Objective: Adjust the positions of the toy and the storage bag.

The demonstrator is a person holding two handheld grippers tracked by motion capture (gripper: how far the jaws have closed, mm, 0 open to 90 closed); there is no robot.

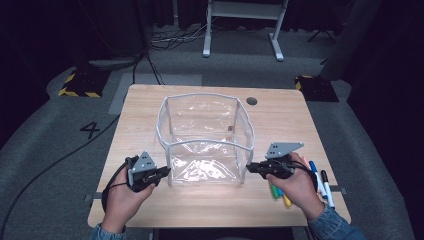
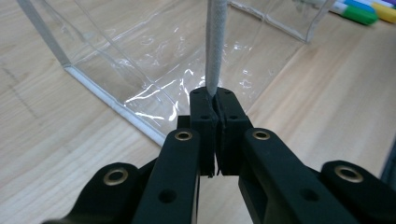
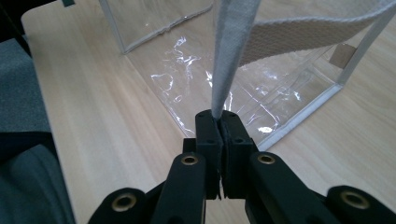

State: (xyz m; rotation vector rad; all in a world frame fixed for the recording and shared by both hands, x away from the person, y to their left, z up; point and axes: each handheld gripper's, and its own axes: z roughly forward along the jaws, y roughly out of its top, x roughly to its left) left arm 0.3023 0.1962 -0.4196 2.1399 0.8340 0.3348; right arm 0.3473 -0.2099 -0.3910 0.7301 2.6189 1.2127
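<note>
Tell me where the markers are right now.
In the high view the markers lie on the table's near right edge, beside and partly under the person's right hand, to the right of the clear bag.

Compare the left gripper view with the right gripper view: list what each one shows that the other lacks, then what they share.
Left gripper view alone: coloured markers lying on the table beyond the bag's far corner.

Right gripper view alone: a wide woven strap along the bag's rim, a small tag on its wall, and grey floor past the table edge.

Both: a clear plastic bag on the wooden table, with black jaws closed on its white edging, left gripper and right gripper alike.
</note>
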